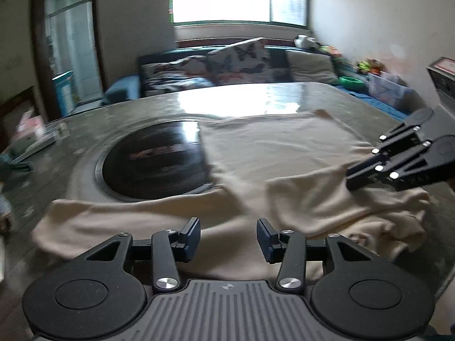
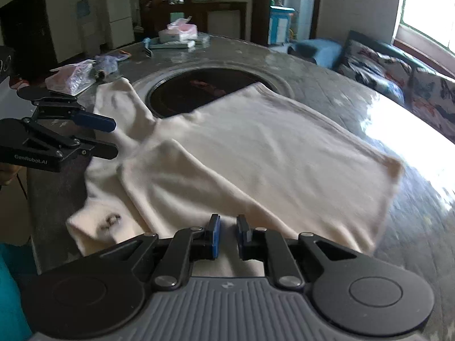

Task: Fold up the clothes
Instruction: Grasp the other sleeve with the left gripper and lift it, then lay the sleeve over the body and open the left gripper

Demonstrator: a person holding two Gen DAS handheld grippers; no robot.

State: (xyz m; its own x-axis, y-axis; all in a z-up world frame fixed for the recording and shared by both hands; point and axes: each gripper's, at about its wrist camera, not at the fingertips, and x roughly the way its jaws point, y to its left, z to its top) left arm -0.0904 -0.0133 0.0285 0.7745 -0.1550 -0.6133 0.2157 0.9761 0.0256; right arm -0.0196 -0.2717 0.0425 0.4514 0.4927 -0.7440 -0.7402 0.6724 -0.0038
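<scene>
Cream shirt (image 1: 273, 147) fills the middle of the left wrist view, spread on the grey table (image 1: 85, 130), one sleeve folded over at right. Left gripper (image 1: 228, 237) at bottom centre gapes wide, empty. In the right wrist view, the shirt covers the centre; right gripper (image 2: 228, 234), bottom centre, stands slightly parted, holding nothing.

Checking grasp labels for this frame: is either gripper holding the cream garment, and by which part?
Nothing is held. The left gripper and right gripper are both open above the cream long-sleeved garment.
</scene>
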